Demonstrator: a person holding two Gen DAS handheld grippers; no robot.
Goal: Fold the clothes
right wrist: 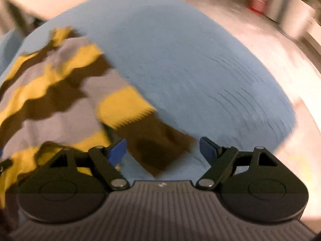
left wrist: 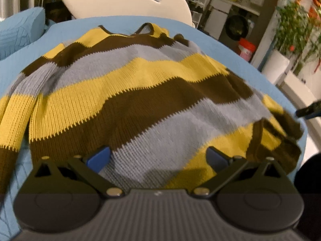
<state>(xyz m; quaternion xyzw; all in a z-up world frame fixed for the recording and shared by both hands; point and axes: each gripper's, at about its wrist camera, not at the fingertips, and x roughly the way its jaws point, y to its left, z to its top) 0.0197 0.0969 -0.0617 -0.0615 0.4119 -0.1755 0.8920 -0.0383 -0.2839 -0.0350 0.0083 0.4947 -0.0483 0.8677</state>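
Striped sweater is lying spread on the blue quilted cover, neckline at the far edge and hem nearest you, so that the body is presenting a flat panel for folding. You are holding the left gripper over the hem with its blue pads standing wide apart; nothing is lying between them, and the knit is passing beneath them, not in their grip. One sleeve is trailing off to the left of the body, unfolded. In the right wrist view, heavily blurred, you are keeping the right gripper above the brown cuff of the other sleeve, which is lying slantwise across bare cover. Its jaws are parted wide and clasping nothing; the cuff is resting flat on the cover below them. Judged from this layout, you are leaving that sleeve laid out beside the body, with the folds of the body apparently not yet made.
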